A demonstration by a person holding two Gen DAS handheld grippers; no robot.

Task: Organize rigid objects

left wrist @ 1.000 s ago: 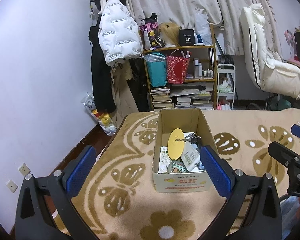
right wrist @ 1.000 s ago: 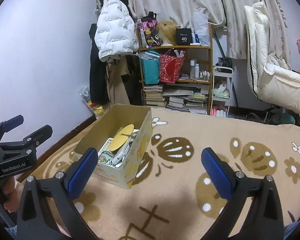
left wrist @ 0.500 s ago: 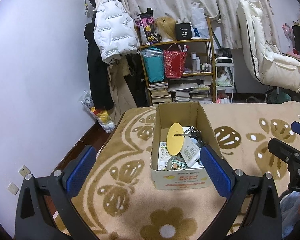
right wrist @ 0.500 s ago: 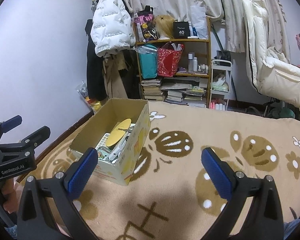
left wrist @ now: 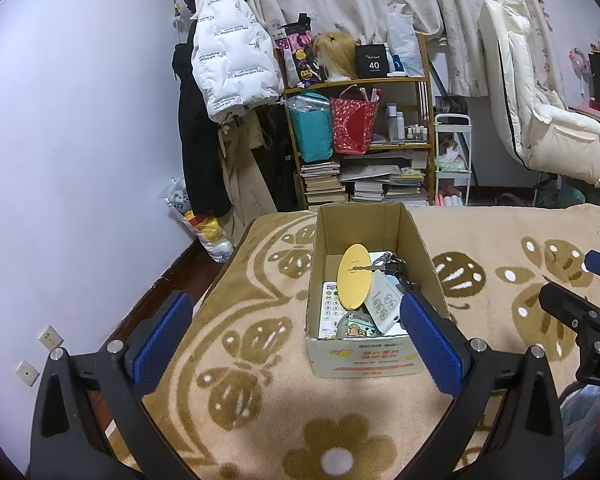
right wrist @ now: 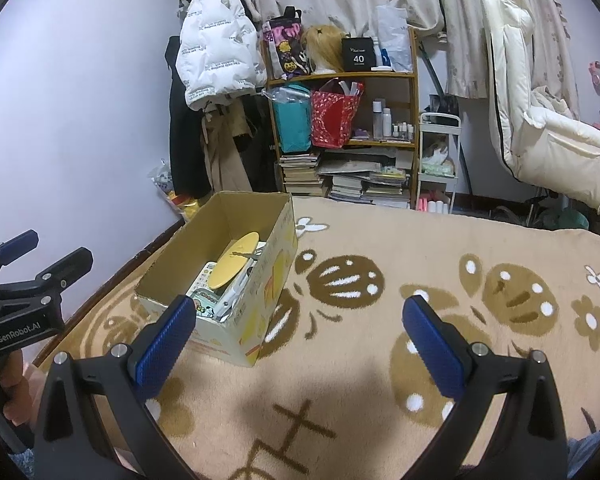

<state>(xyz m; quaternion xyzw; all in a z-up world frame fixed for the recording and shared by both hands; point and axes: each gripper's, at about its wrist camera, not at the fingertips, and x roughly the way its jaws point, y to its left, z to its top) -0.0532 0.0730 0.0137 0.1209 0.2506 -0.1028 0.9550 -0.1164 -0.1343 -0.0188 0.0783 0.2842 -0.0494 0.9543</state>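
Cardboard box (left wrist: pixel 370 360) of oddments on the blanket (left wrist: pixel 260 400) — both tools (left wrist: pixel 296 336) (right wrist: pixel 300 336) released, empty.

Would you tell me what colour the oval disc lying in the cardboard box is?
Yellow; the oval disc shows best in the left wrist view.

The box (left wrist: pixel 370 356) is matt brown cardboard (printed front). It sits on a fuzzy, rough-piled blanket (left wrist: pixel 260 412). The yellow disc (left wrist: pixel 354 282) looks smooth.
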